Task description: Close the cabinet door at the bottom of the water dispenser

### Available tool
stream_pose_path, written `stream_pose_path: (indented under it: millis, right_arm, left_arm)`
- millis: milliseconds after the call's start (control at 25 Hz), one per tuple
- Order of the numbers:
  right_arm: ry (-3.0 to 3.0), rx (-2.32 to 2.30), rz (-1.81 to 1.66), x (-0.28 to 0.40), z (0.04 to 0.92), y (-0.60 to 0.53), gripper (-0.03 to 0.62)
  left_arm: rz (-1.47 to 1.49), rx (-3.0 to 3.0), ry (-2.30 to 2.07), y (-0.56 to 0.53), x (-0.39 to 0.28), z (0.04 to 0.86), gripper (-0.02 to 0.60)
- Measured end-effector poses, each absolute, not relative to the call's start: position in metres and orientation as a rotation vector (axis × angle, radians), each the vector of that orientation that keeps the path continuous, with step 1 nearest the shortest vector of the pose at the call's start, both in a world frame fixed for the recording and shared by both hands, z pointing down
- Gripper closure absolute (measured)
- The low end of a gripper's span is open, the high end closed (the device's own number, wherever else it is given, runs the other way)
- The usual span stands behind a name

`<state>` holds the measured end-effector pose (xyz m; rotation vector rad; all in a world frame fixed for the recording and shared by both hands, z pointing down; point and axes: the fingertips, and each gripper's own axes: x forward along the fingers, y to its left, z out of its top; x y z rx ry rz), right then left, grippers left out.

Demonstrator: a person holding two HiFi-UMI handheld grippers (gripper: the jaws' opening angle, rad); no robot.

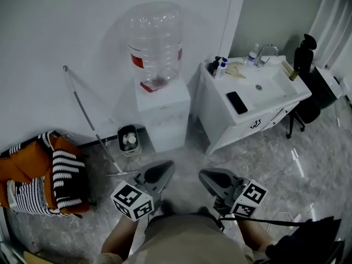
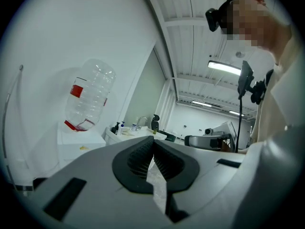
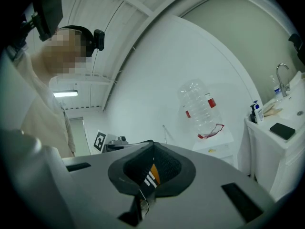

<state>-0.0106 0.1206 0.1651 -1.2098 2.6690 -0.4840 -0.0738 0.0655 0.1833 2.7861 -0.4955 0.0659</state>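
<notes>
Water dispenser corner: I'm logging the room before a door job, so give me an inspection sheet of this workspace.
Surface: grey tiled floor.
Job's things: white dispenser with bottle on top; door state unclear.
Clutter: bin, mop, striped cushions.
Grippers: left gripper and right gripper both shut, holding nothing, short of the dispenser.
Cables: black cable by the right gripper.
Surroundings: sink cabinet with phone; black chair.
</notes>
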Motion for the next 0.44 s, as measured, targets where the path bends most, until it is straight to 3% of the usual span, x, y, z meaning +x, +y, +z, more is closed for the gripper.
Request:
stream_pose_path:
  millis: [440]
  right_arm:
    - [2.666, -1.16, -0.542, 0.092, 0.175, 0.19, 0.577]
  left_arm:
    - [0.093, 2.735, -0.748, 0.112, 0.018, 0.188, 0.589]
